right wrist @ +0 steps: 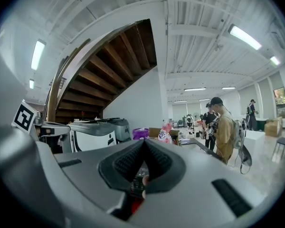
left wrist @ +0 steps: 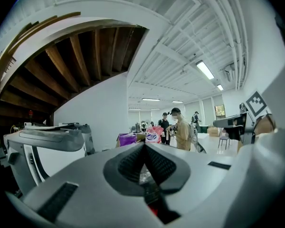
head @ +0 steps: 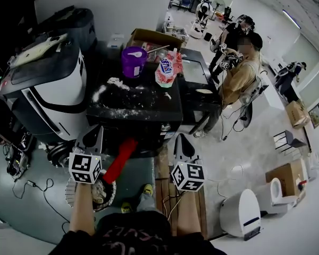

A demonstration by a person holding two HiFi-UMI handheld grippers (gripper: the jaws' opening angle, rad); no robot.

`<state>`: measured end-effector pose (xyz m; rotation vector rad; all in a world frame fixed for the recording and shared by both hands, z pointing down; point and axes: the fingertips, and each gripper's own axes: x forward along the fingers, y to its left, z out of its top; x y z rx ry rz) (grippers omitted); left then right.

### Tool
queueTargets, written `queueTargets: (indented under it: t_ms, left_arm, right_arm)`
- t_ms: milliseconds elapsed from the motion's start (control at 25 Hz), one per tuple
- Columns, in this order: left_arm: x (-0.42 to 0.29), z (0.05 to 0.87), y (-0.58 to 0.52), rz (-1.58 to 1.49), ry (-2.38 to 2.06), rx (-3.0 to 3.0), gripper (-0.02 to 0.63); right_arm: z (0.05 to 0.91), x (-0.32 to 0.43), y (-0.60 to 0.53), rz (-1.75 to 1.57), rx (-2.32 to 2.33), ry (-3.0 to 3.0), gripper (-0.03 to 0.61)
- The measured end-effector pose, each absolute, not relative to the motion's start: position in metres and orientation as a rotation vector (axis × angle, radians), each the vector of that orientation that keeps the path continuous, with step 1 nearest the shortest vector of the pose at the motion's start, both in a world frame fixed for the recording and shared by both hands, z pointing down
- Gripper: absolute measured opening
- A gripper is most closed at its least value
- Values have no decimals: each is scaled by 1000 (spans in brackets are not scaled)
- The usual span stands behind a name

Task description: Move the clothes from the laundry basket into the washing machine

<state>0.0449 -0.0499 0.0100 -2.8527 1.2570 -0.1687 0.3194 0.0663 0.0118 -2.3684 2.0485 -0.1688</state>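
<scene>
In the head view a black washing machine (head: pixel 143 110), its top dusted with white powder, stands right in front of me. A round laundry basket (head: pixel 72 191) with pale clothes (head: pixel 99 191) sits on the floor at the lower left, under my left hand. My left gripper (head: pixel 94 128) and right gripper (head: pixel 179 137) are both held level at the machine's front, jaws shut, with nothing visible between the pads. A long red thing (head: pixel 119 161) slants between the two grippers; I cannot tell what it is or whether it is held. The closed pads meet in the left gripper view (left wrist: pixel 145 145) and the right gripper view (right wrist: pixel 144 141).
A white and black machine (head: pixel 48 89) stands at the left. A purple tub (head: pixel 133 61), a detergent bag (head: pixel 166 70) and a cardboard box (head: pixel 154 37) sit on or behind the washer. Two people (head: pixel 239 73) stand at the right. Cables (head: pixel 26 185) and a white bin (head: pixel 239 214) are on the floor.
</scene>
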Motion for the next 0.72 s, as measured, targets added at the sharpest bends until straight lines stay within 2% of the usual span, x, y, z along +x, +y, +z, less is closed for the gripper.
queueTargets:
  t_ms: [720]
  left_arm:
    - [27,-2,-50,-119,1315,-2838,11]
  right_arm:
    - [6,318,64,-150,-2340,2074,3]
